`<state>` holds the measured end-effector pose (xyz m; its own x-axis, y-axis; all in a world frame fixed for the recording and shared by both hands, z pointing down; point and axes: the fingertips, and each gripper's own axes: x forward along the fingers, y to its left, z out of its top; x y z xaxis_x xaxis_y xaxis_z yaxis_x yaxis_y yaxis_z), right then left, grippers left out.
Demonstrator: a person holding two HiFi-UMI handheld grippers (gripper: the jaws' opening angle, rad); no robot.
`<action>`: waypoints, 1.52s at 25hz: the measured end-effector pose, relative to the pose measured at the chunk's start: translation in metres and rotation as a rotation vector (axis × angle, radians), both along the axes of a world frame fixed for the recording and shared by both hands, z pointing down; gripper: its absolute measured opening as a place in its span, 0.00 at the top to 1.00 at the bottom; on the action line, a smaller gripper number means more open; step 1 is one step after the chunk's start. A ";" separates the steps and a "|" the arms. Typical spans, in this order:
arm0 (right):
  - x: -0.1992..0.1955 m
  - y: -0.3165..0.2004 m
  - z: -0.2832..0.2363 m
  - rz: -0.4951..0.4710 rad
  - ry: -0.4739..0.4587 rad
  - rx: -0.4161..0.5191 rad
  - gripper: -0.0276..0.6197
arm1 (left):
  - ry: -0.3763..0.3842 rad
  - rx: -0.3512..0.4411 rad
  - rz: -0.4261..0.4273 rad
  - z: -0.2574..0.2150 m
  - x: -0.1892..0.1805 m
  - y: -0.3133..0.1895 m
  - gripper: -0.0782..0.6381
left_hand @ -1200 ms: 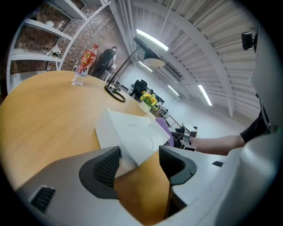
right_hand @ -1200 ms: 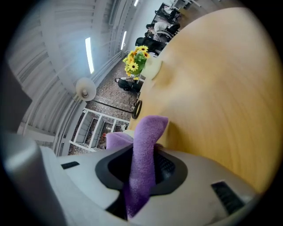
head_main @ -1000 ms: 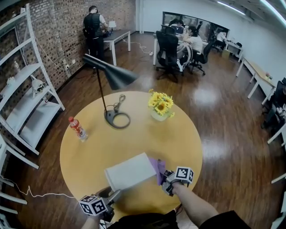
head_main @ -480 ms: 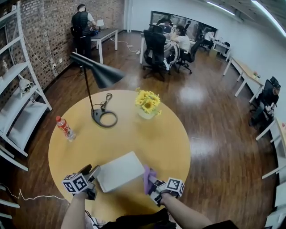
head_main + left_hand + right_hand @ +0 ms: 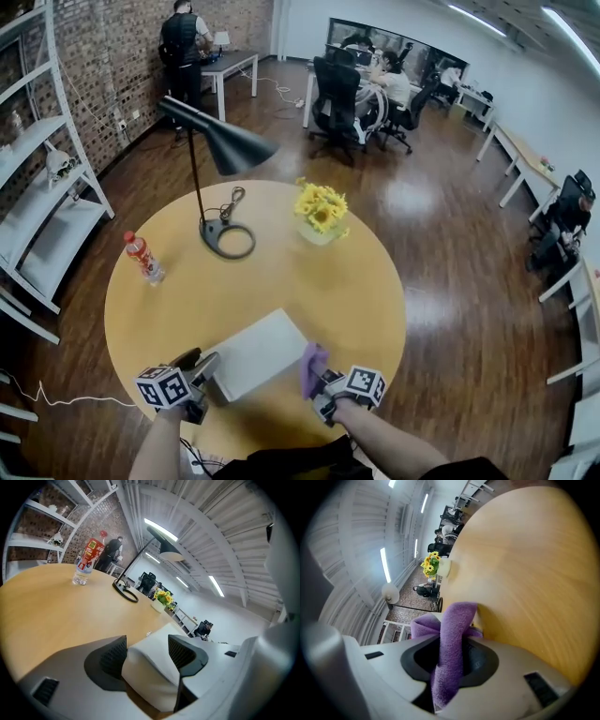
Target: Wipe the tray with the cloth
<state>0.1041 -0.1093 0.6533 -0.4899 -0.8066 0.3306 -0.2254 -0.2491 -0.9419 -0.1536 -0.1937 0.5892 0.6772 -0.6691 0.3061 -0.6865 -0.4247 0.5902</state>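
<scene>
Left claw [image 5: 208, 364] is clamped on the near-left corner of the white tray [image 5: 262, 352], jaws wide because the corner fills them. Right claw [image 5: 319, 381] is closed on the purple cloth [image 5: 313, 362], a fold sticking out past the tips. Tray sits on the near side of the round desk [image 5: 309, 272], long axis roughly 8-to-2 o'clock in head view. Cloth is at the tray's near-right corner, contact unclear. Tray centre lies about 9 o'clock from the right claw, so that hand is the one to sweep while the left steadies.
</scene>
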 end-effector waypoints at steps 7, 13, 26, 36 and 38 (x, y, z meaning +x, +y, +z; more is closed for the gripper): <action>0.022 -0.047 0.000 -0.026 0.117 0.022 0.81 | 0.029 -0.019 0.100 0.000 0.020 0.065 0.53; 0.005 -0.097 -0.004 -0.100 0.139 0.042 0.81 | 0.037 -0.034 0.166 0.000 0.045 0.108 0.52; -0.001 -0.120 -0.003 -0.239 0.186 0.000 0.81 | 0.046 -0.064 0.111 0.003 0.088 0.123 0.52; -0.012 -0.041 0.009 -0.249 0.049 0.009 0.81 | 0.025 -0.092 0.147 0.009 0.087 0.117 0.54; -0.011 -0.029 0.012 -0.248 0.050 0.022 0.81 | 0.008 -0.091 0.152 0.011 0.086 0.116 0.57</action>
